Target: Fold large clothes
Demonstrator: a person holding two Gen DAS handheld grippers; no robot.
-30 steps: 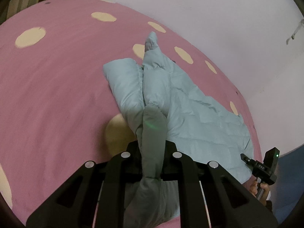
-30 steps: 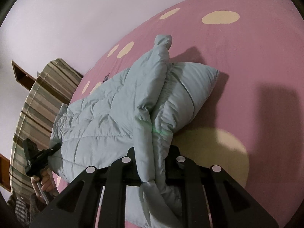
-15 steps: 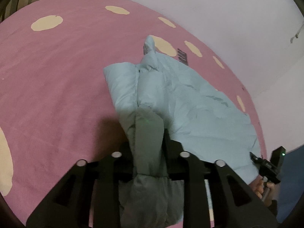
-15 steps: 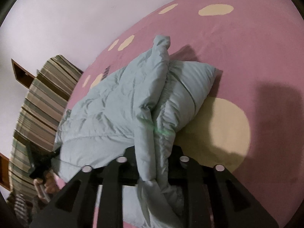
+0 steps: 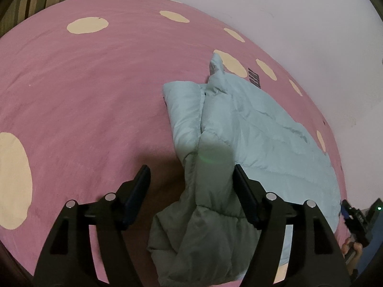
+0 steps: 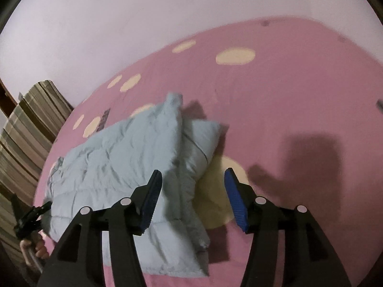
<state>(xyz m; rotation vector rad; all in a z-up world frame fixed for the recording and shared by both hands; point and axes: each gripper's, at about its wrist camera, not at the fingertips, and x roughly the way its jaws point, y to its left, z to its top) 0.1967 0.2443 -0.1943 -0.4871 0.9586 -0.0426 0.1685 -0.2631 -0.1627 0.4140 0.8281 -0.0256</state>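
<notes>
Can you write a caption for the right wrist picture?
Open right gripper above a puffy blue jacket on a pink spotted blanket.

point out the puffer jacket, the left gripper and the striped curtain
puffer jacket [image 5: 258, 129], left wrist view, quilted body panel
left gripper [image 5: 191, 174], left wrist view, between its spread fingertips
striped curtain [image 6: 26, 129], right wrist view, mid folds

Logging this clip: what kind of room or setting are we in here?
Most likely a bedroom. A pale blue puffer jacket lies on a wide pink cover with cream dots, apparently a bed, with a plain white wall behind it and striped fabric, perhaps a curtain, at one side.
</notes>
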